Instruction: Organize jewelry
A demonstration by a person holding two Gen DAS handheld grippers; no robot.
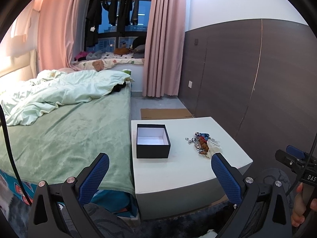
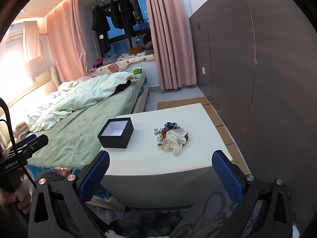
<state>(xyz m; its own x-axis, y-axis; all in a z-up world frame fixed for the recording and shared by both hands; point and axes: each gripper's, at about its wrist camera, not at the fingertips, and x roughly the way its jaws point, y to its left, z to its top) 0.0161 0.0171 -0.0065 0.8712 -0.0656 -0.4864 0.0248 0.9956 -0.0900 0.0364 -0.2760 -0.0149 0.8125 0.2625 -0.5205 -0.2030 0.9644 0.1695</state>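
An open black box (image 1: 152,140) with a white, empty inside stands on the left part of a white table (image 1: 178,170). A pile of jewelry (image 1: 204,141) lies to its right, with silver rings, blue and brown pieces and a sheer white flower piece (image 2: 174,140). The box (image 2: 116,132) and table (image 2: 178,158) also show in the right wrist view. My left gripper (image 1: 160,170) is open and empty, held in front of the table's near edge. My right gripper (image 2: 160,170) is open and empty, also short of the table.
A bed with a green cover (image 1: 69,134) and a rumpled duvet touches the table's left side. A dark panelled wall (image 1: 247,79) runs along the right. Cardboard (image 1: 166,114) lies on the floor behind the table. A dark rug (image 2: 198,218) lies below.
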